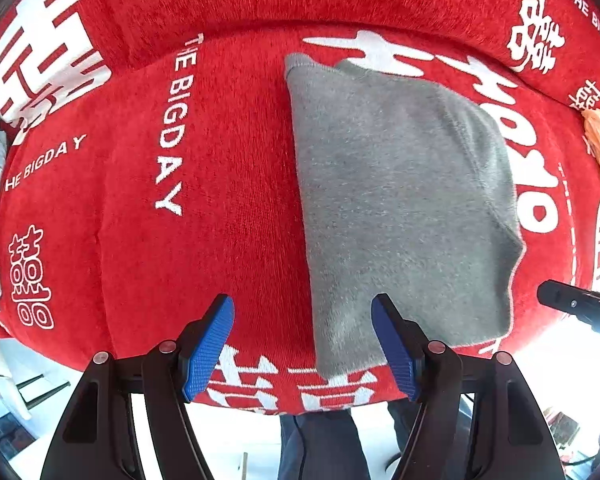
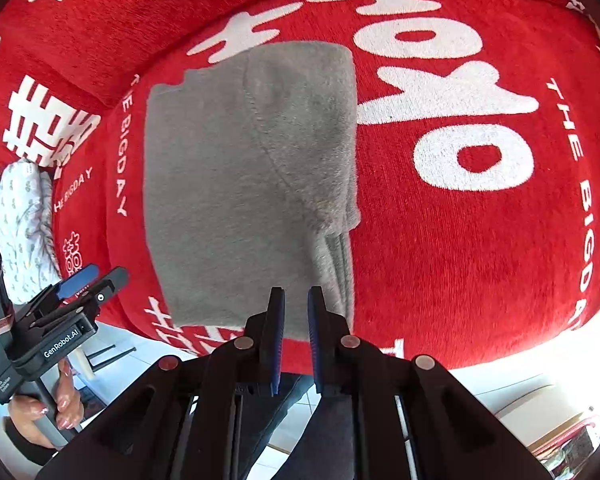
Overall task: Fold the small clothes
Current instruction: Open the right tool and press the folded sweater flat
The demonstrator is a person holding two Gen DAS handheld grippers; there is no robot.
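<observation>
Showing only in the right view: a hand [image 2: 46, 412] holding left gripper [image 2: 85, 278].

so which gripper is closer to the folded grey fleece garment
Left. The left gripper hovers open straddling the near left edge of the folded grey fleece garment; the right gripper, fingers nearly shut and empty, sits just off its near right corner.

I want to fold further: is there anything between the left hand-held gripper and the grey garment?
Nothing visible. The left hand-held gripper hangs open above the near edge of the grey garment, which lies bare on the red cover.
</observation>
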